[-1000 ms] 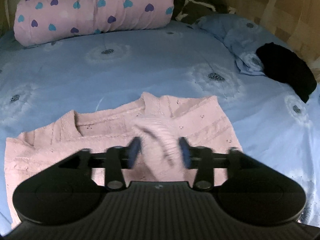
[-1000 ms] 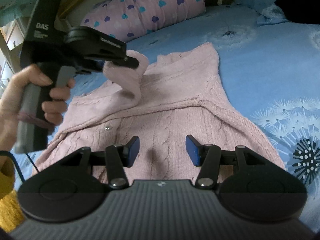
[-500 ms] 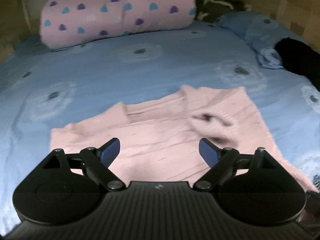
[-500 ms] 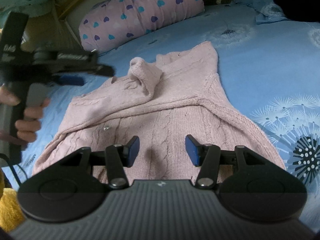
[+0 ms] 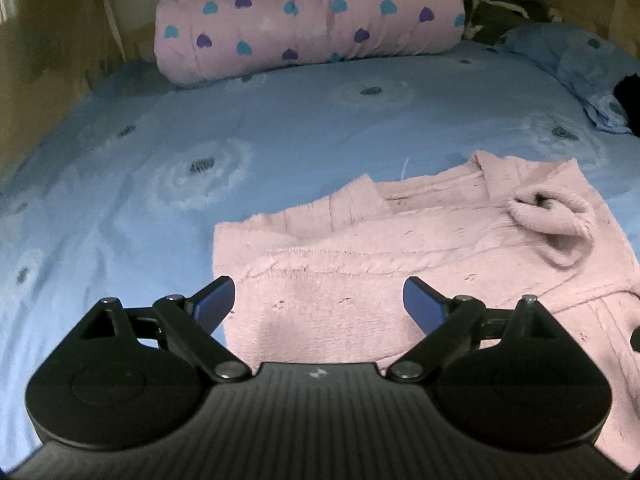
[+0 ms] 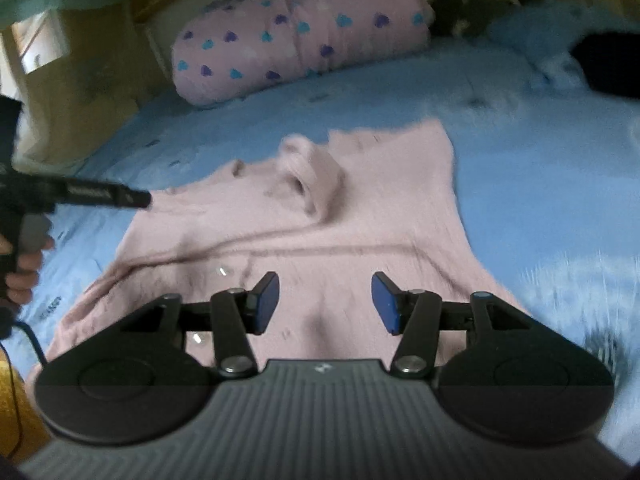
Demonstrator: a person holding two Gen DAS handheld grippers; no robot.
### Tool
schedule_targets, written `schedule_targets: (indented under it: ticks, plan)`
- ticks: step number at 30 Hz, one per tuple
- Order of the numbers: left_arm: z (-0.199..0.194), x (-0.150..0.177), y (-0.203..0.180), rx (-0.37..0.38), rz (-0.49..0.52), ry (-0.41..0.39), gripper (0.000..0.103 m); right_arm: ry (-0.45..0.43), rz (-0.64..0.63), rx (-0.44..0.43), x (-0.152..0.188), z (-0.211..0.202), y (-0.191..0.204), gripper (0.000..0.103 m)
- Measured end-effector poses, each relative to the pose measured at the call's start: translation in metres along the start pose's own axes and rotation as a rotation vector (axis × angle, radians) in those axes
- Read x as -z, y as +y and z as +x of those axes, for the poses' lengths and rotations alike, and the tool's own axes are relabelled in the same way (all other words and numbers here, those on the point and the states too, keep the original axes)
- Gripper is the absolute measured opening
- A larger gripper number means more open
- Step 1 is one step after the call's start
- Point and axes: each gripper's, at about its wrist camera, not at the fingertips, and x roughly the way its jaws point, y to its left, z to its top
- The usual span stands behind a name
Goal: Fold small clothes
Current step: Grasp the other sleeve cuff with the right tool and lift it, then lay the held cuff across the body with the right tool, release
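Note:
A small pink knitted cardigan (image 5: 340,280) lies flat on the blue bedsheet (image 5: 280,128). One sleeve is folded across its chest, with the cuff (image 5: 552,220) lying open near the collar. My left gripper (image 5: 318,300) is wide open and empty above the cardigan's left edge. In the right wrist view the cardigan (image 6: 320,232) fills the middle. My right gripper (image 6: 326,300) is open and empty above its lower part. The left gripper (image 6: 120,198) shows there at the left, over the cardigan's edge.
A rolled pink quilt with heart prints (image 5: 308,16) lies at the head of the bed. A blue pillow (image 5: 580,64) and a black garment (image 6: 608,64) sit at the far right. A wooden bed frame (image 6: 100,92) runs along the left.
My left gripper let go of the sleeve cuff, opened wide and moved left off the cardigan's middle. The cuff now rests on the chest. My right gripper shifted a little.

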Motion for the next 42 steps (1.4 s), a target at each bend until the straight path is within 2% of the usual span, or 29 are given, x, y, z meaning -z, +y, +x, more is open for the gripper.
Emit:
schedule_targets:
  ticks: [4, 8, 11, 17, 24, 28, 29, 30, 32, 35, 37, 38, 39, 42]
  plan:
    - [0.018, 0.003, 0.002, 0.027, -0.034, 0.015, 0.094, -0.017, -0.094, -0.052, -0.026, 0.015, 0.018, 0.054]
    - [0.030, 0.008, 0.002, 0.043, -0.036, -0.003, 0.094, -0.066, -0.236, -0.091, -0.050, 0.036, 0.038, 0.054]
    - [0.039, 0.012, 0.002, 0.052, -0.030, 0.003, 0.094, -0.055, -0.332, -0.097, -0.064, 0.054, 0.047, 0.053]
    - [0.047, 0.013, 0.006, 0.077, -0.051, 0.019, 0.094, 0.019, -0.512, 0.034, -0.069, 0.099, 0.051, 0.052]
    - [0.047, 0.012, 0.011, 0.091, -0.076, 0.020, 0.094, 0.085, -0.516, 0.094, -0.057, 0.112, 0.034, 0.051]
    - [0.048, 0.013, 0.010, 0.090, -0.065, 0.019, 0.094, 0.112, -0.396, 0.075, -0.059, 0.113, 0.013, 0.051]
    - [0.048, 0.013, 0.010, 0.087, -0.063, 0.019, 0.094, 0.123, -0.332, 0.043, -0.062, 0.113, 0.003, 0.043]
    - [0.048, 0.014, 0.010, 0.086, -0.061, 0.020, 0.094, 0.130, -0.260, 0.003, -0.065, 0.113, -0.006, 0.029]
    - [0.049, 0.014, 0.010, 0.086, -0.063, 0.024, 0.094, 0.140, -0.057, -0.102, -0.072, 0.110, -0.031, 0.021]
    - [0.050, 0.015, 0.010, 0.086, -0.068, 0.027, 0.094, 0.100, 0.285, -0.282, -0.078, 0.103, -0.077, 0.018]
    - [0.052, 0.015, 0.010, 0.083, -0.069, 0.032, 0.094, 0.091, 0.459, -0.337, -0.076, 0.102, -0.102, 0.017]
    - [0.053, 0.015, 0.010, 0.081, -0.068, 0.035, 0.094, 0.098, 0.521, -0.346, -0.073, 0.103, -0.113, 0.017]
    - [0.054, 0.015, 0.010, 0.078, -0.068, 0.038, 0.094, 0.108, 0.551, -0.320, -0.071, 0.104, -0.123, 0.018]
    - [0.057, 0.015, 0.009, 0.075, -0.063, 0.044, 0.094, 0.127, 0.506, -0.152, -0.065, 0.101, -0.134, 0.020]
